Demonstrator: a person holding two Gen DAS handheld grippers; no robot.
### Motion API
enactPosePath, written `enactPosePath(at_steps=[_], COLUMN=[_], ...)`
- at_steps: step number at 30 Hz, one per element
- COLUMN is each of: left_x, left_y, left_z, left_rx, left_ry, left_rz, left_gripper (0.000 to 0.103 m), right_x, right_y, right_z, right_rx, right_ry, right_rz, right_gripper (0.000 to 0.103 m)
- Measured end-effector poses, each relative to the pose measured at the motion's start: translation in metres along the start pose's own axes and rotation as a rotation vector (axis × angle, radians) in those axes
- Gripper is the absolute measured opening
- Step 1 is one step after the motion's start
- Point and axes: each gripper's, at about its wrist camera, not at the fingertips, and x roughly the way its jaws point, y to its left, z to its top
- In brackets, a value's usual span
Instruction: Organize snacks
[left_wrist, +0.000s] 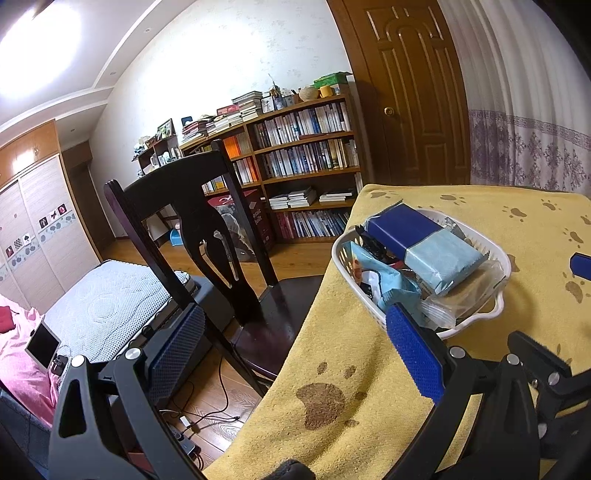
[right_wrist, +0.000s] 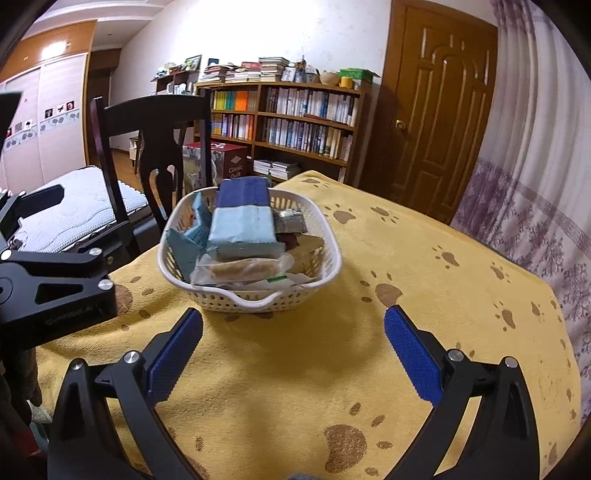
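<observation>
A ceiling light (left_wrist: 35, 44) burns out to pure white glare at the top left corner of my left view, and the wall (right_wrist: 280, 26) behind the bookshelf blows out the same way in my right view. The room is otherwise evenly bright and sharp, with my right fingers (right_wrist: 412, 354) and the basket (right_wrist: 325, 258) dropping soft shadows onto the yellow cloth (right_wrist: 424, 258). Both pictures bend hard toward the edges, bowing the door (left_wrist: 417, 85), and fall to black in the corners.

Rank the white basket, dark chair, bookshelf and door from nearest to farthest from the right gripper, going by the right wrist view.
From the right gripper:
1. White basket, just ahead on the table.
2. Dark chair, behind-left of the basket.
3. Bookshelf and door, against the far wall; too close to call.
</observation>
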Motion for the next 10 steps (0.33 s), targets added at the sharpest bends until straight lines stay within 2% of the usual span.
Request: enactPosePath(at_steps=[10], left_x=[-0.007], left_y=[-0.016], left_z=[0.000], left_rx=[0.037], left_ry=[-0.002], left_rz=[-0.016], left_gripper=[0.100], right_x=[0.007], right_y=[-0.024], right_z=[-0.007], right_rx=[0.060], right_ry=[0.064], right_rz=[-0.029], right_gripper=[0.098])
